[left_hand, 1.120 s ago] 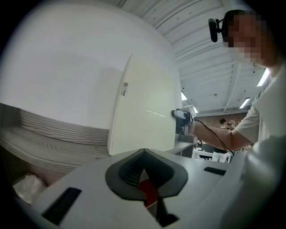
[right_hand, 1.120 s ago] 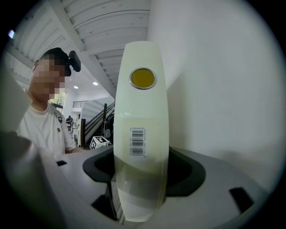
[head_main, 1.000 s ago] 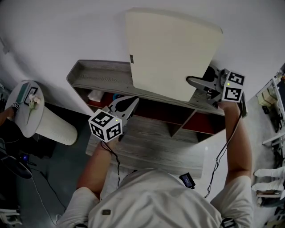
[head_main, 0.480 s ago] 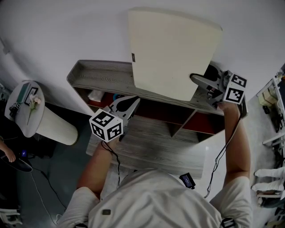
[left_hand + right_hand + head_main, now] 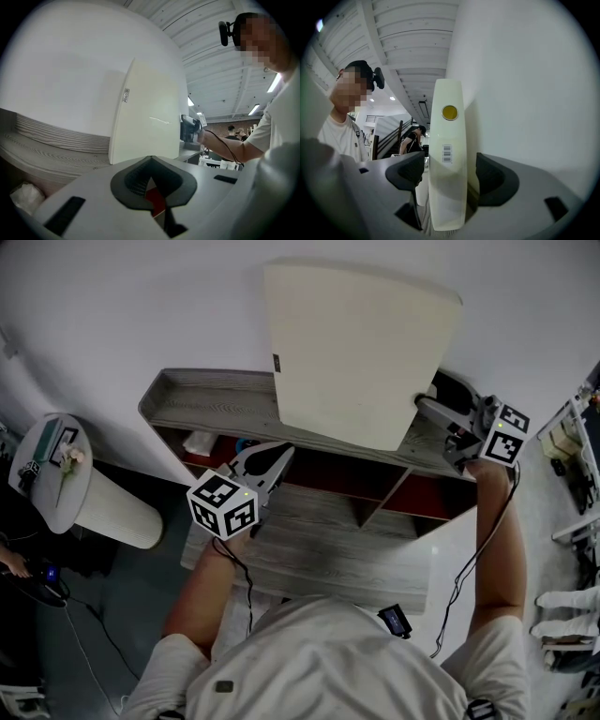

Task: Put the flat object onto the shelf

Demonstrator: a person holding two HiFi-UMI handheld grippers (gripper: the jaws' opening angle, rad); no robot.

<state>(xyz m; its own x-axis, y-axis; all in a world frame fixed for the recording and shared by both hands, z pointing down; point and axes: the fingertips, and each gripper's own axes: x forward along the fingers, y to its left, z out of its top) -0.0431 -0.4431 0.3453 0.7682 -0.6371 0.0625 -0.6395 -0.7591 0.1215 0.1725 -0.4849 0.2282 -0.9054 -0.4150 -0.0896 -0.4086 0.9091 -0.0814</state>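
The board [image 5: 361, 348] stands upright on the shelf [image 5: 202, 407] top, against the wall [image 5: 141, 306]. Right gripper [image 5: 433, 399] is wide around its edge (gaps both sides); left gripper [image 5: 276, 456], closed and empty, hangs before the shelf.

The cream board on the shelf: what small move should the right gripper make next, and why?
Probably draw the right gripper straight back off the board. The board already stands on the shelf against the wall, and the jaws look apart on either side of its edge.
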